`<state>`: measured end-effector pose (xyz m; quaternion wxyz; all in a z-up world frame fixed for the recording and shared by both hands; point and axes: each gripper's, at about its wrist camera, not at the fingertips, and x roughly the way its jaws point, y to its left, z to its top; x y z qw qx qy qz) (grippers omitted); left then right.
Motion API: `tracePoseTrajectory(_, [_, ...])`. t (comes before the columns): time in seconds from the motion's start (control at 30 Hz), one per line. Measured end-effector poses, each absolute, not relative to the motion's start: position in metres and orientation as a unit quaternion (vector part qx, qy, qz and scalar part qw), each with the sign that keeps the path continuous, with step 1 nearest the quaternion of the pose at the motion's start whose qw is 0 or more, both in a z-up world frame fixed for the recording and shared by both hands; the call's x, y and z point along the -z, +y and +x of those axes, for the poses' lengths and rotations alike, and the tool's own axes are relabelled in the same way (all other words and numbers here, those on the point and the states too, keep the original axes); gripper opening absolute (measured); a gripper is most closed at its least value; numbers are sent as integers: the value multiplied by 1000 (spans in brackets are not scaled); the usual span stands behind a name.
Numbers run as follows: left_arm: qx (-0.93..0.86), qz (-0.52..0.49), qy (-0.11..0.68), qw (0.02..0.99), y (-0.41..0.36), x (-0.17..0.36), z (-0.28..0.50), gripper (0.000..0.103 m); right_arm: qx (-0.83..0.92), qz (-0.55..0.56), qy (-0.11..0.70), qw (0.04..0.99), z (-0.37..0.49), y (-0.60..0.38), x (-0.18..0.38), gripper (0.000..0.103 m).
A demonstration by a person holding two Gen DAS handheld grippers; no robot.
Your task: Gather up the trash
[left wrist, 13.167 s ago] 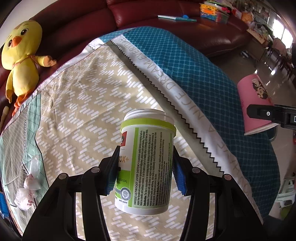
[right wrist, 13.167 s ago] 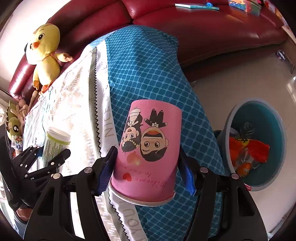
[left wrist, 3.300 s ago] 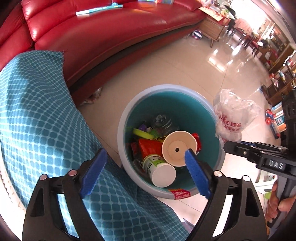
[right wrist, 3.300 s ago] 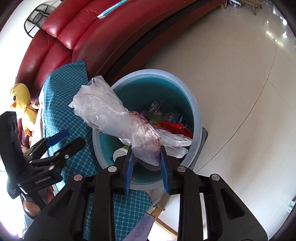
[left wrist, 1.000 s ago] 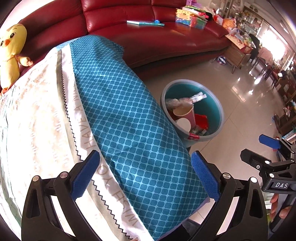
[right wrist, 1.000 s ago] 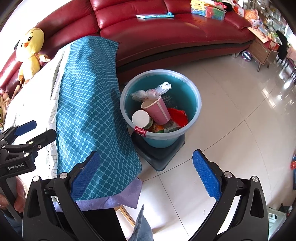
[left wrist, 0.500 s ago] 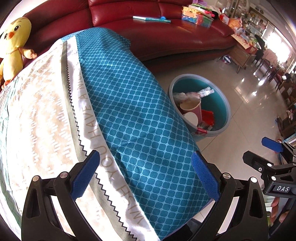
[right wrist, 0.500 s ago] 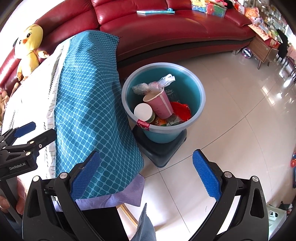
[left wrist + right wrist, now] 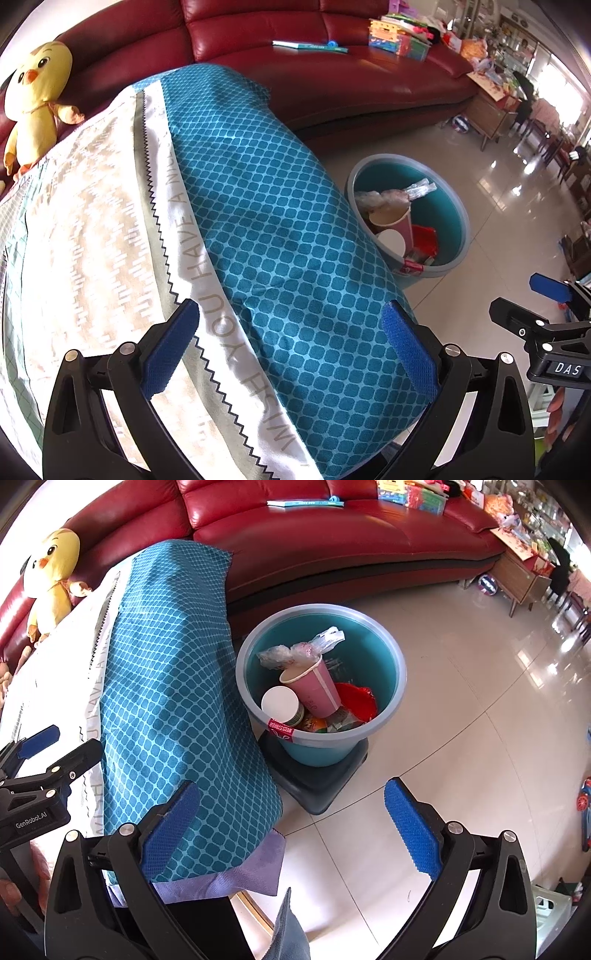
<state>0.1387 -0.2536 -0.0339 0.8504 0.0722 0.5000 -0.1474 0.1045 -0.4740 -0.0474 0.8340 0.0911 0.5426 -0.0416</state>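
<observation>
Teal bin (image 9: 386, 723) already holds cup (image 9: 317, 686), jar (image 9: 280, 703) and bag (image 9: 295, 651); tablecloth (image 9: 258, 221) shows no trash; left gripper (image 9: 291, 349) and right gripper (image 9: 291, 829) gape wide, empty

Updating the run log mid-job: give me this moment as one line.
left gripper: open, empty | right gripper: open, empty | pink cup, plastic bag, white-lidded bottle: in bin | tablecloth: no trash visible

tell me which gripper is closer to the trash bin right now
Right. The right gripper hangs open over the floor just beside the table edge, facing the trash bin. The left gripper is open over the tablecloth, farther from it.
</observation>
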Motion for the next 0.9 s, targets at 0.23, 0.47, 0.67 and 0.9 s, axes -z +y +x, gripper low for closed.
tracePoseTrajectory(0.23, [145,74,498,851,-253,32,139,99,46,96,545,832,105,-478,50,96])
tracePoseTrajectory(0.47, [144,80,499,851,-254,33,139,99,48,93,548,830,106,-479,52,96])
tracePoseTrajectory(0.67, [142,84,501,850,-256,35,139,99,49,93,548,830,107,-479,53,96])
tracePoseTrajectory(0.9, [144,82,513,843,-256,41,141,99,54,91,547,831,110,-480,53,96])
